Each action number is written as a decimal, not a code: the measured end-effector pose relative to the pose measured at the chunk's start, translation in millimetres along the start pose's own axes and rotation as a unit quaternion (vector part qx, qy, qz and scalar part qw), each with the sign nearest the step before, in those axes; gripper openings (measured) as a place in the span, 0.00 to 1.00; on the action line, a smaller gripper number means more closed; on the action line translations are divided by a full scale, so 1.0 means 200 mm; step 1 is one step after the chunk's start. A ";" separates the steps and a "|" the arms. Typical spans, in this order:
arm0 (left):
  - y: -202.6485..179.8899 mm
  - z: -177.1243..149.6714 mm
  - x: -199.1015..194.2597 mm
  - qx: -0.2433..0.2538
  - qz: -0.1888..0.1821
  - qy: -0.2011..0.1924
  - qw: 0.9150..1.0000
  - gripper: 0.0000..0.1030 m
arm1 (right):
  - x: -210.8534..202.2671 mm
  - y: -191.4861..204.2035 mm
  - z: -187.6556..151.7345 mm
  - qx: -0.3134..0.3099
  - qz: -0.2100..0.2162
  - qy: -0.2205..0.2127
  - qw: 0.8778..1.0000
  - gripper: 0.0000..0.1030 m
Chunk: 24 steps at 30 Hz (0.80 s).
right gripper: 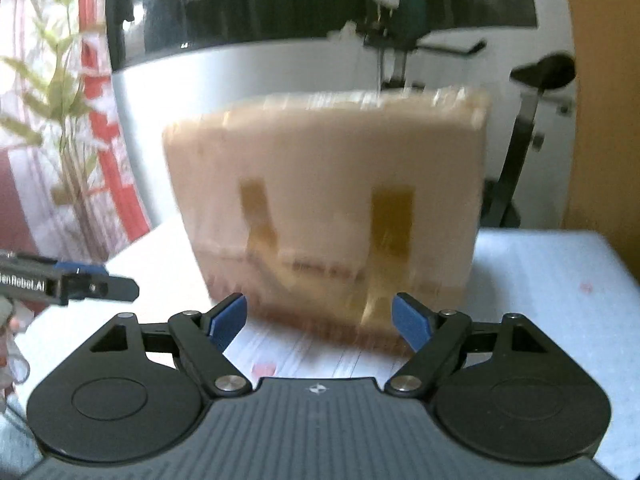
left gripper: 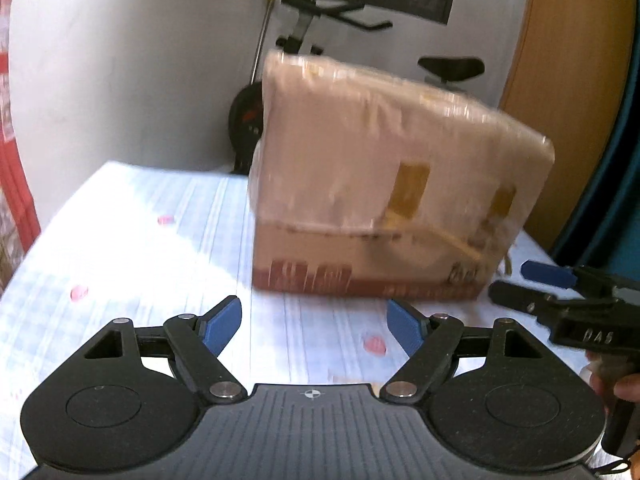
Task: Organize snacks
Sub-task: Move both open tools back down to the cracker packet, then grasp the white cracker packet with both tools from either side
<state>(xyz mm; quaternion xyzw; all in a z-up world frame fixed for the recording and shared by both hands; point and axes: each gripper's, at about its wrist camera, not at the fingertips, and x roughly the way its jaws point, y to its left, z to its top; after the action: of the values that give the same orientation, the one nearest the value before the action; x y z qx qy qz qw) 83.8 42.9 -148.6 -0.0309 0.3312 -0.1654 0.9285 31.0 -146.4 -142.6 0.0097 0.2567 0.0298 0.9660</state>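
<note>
A tan cardboard box [left gripper: 384, 184], wrapped in clear film with brown tape strips and red print along its base, stands on a table with a pale checked cloth [left gripper: 132, 240]. My left gripper [left gripper: 314, 326] is open, its blue pads apart over bare cloth in front of the box's left half. The right gripper [left gripper: 536, 284] shows at the right edge of that view, near the box's right corner. In the right wrist view the box [right gripper: 324, 200] fills the middle, blurred. My right gripper [right gripper: 320, 320] is open just short of its lower face. The left gripper [right gripper: 86, 280] shows at the left edge there.
Pink dots [left gripper: 374, 344] mark the cloth. An exercise bike [left gripper: 304, 40] stands behind the table against a white wall. A red and white panel [left gripper: 12, 152] is at far left, a plant [right gripper: 60, 92] beside it. A wooden panel [left gripper: 560, 60] rises at right.
</note>
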 end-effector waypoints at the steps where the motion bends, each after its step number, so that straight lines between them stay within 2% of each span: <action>1: 0.00 -0.02 0.01 -0.002 0.000 0.007 1.000 0.79 | 0.01 0.01 -0.02 -0.002 0.004 0.009 1.000 0.80; 9: 0.00 -0.17 0.11 -0.008 -0.017 0.059 0.998 0.78 | 0.11 0.13 -0.23 -0.041 0.047 0.103 0.993 0.79; 15: -0.01 -0.24 0.21 -0.017 -0.026 0.087 0.996 0.74 | 0.15 0.17 -0.31 -0.052 0.081 0.152 0.984 0.72; 16: -0.01 -0.25 0.23 -0.016 -0.027 0.091 0.995 0.74 | 0.16 0.18 -0.32 -0.055 0.086 0.159 0.982 0.68; 19: -0.02 -0.27 0.29 -0.016 -0.024 0.103 0.994 0.70 | 0.18 0.19 -0.34 -0.064 0.086 0.159 0.981 0.62; 20: -0.02 -0.27 0.30 -0.020 -0.025 0.107 0.994 0.69 | 0.18 0.19 -0.34 -0.066 0.088 0.158 0.981 0.57; 24: -0.02 -0.28 0.34 -0.021 -0.048 0.118 0.992 0.62 | 0.19 0.18 -0.34 -0.068 0.088 0.155 0.982 0.48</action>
<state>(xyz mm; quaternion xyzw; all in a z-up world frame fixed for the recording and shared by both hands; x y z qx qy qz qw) 96.6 19.9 -232.2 -0.0461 0.4400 -0.2054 0.8730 28.8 -106.8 -219.8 -0.0378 0.3989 0.1333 0.9065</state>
